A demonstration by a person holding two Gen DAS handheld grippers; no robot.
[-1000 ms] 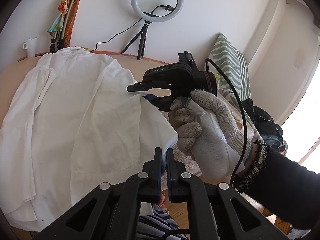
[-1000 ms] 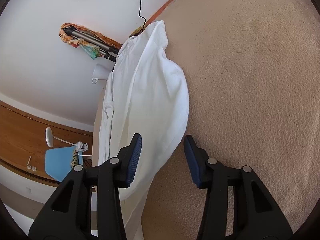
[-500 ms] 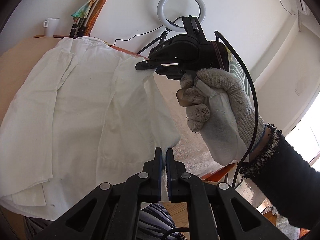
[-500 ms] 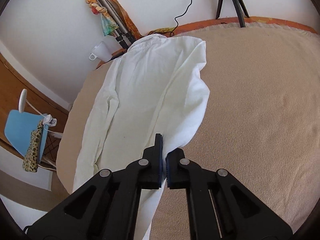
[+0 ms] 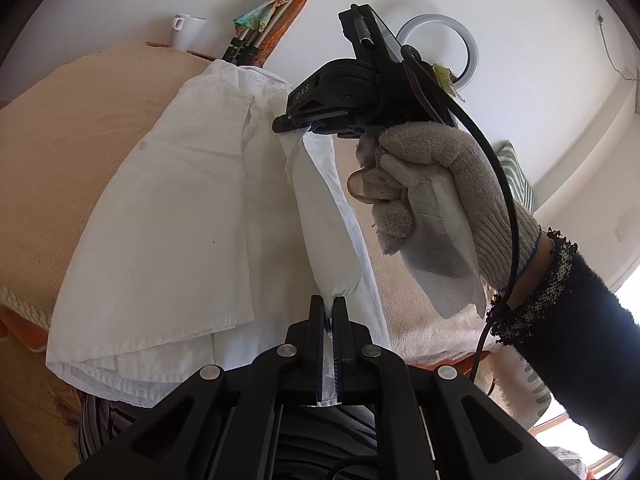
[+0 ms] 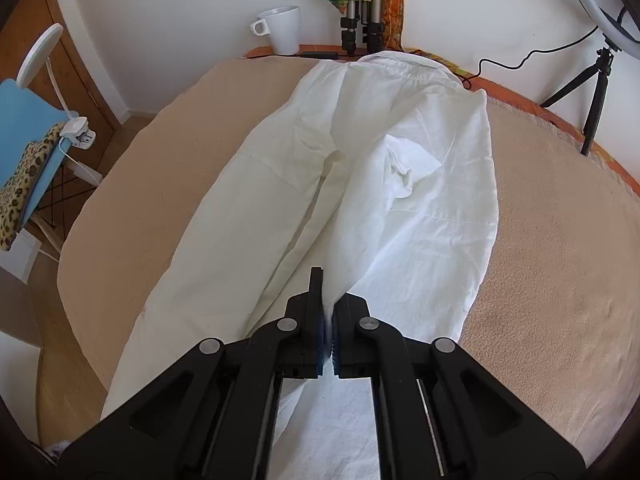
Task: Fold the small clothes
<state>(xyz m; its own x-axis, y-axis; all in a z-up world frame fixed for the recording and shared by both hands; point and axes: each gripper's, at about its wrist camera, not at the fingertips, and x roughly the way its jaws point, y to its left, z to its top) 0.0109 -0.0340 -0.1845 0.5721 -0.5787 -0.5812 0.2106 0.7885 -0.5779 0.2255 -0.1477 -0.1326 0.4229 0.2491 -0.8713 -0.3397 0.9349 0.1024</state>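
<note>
Both pairs of fingers are pressed together on thin white cloth: the left gripper pinches a folded edge of the white shirt, and the right gripper, gripped by a knit-gloved hand, pinches the same raised strip farther up. The shirt lies on the fuzzy tan blanket, long axis running from 6 to 12 o'clock, collar toward the white mug at 12. Its fabric is soft, creased cotton-like weave.
</note>
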